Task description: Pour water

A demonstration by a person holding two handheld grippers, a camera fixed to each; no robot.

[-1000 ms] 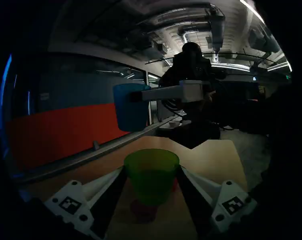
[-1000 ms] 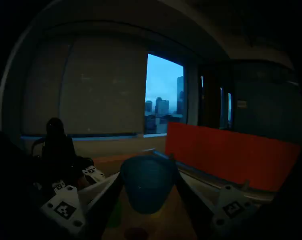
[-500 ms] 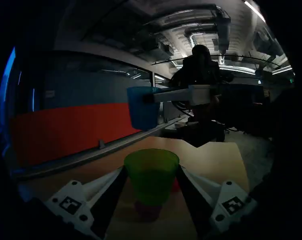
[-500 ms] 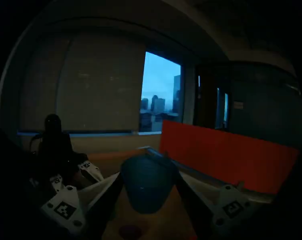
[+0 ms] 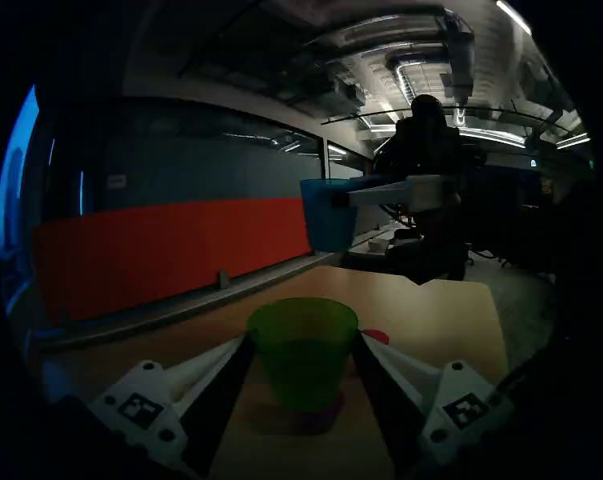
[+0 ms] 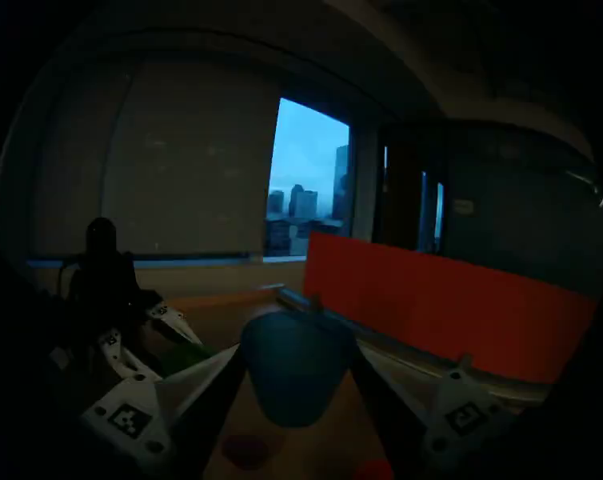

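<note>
Left gripper grasps green cup, right gripper grasps blue cup at one o'clock above it; centre rims, then tip slowly.

Translucent green cup upright, low and near — blue cup (opaque, also upright) higher, well apart
</note>
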